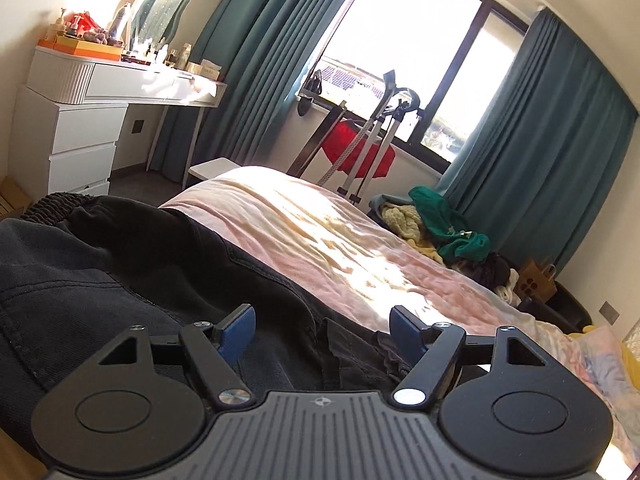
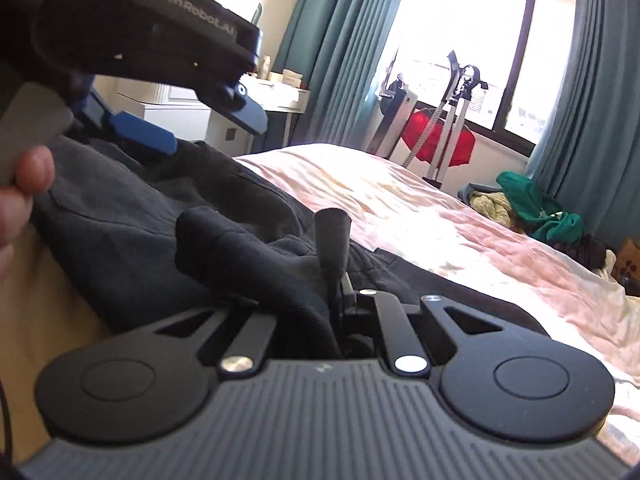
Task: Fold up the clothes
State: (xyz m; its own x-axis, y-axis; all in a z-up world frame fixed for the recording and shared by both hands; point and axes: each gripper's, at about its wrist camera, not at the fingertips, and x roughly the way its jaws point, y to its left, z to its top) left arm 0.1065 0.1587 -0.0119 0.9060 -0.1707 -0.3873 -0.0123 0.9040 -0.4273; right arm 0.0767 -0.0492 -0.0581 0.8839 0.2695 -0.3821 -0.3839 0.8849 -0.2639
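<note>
Right gripper (image 2: 338, 280): fingers closed on a pinch of the black trousers (image 1: 120, 280), which bunch up over the gripper's front.
Left gripper (image 1: 322, 328): fingers wide apart, nothing between them, hovering just above the dark cloth; in the right wrist view it hangs above the far side of the garment.
Trousers: spread on the near part of the bed (image 1: 340, 240), ribbed waistband (image 1: 60, 204) at the far left.
Step in hand: judged to be carrying a held edge across for a fold.
Next move: likely lay that edge down flat, with the left fingers pinning or smoothing.
Around: clothes pile (image 1: 440, 232) at the bed's far side, steamer stand (image 1: 372, 148) with a red garment, white desk (image 1: 132, 88) beyond.
In the way: nothing on the sheet nearby.
</note>
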